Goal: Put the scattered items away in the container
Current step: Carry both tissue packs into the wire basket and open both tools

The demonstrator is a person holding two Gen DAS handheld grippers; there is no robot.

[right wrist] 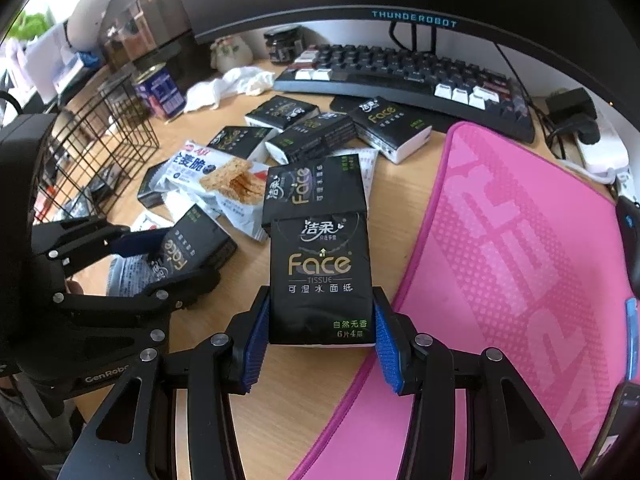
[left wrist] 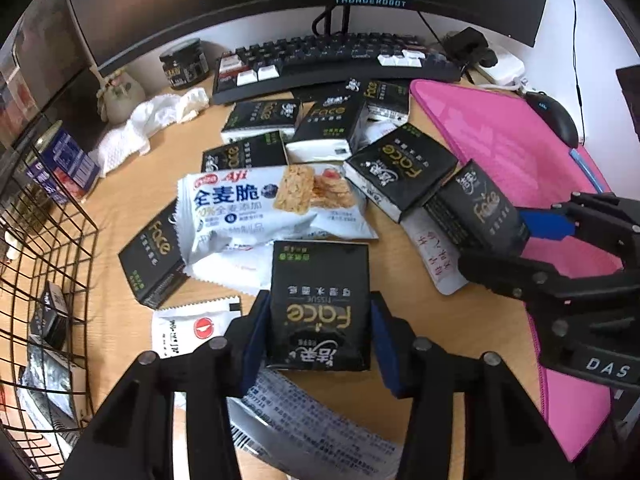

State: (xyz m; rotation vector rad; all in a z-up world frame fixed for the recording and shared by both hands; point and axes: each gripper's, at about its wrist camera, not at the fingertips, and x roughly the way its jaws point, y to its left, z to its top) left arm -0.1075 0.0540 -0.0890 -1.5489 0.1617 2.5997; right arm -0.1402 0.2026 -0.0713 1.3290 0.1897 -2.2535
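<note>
Both grippers work at once, each on a black Face tissue pack, probably so two packs go to the basket in one trip. Left gripper (left wrist: pixel 320 334) has its blue pads pressed on both long sides of the near tissue pack (left wrist: pixel 320 304), clamped on it; the pack's far end overlaps the torn white wrapper under the cracker bag (left wrist: pixel 276 204). Right gripper (right wrist: pixel 320 334) is clamped the same way on the other tissue pack (right wrist: pixel 320 280), which sits at the edge of the pink mat (right wrist: pixel 500 260) and butts against another pack behind it. Gripping across the narrow width suits the jaw span.

Wire basket (left wrist: pixel 48 264), the container, stands at the desk's left edge, well apart from both held packs; it already holds a black pack and some wrappers, contents partly cut off by the frame. About six more packs lie loose near the keyboard (left wrist: pixel 340 60), with sachets and a printed packet partly hidden under the left fingers. Whether either pack is lifted off the desk is hard to tell
</note>
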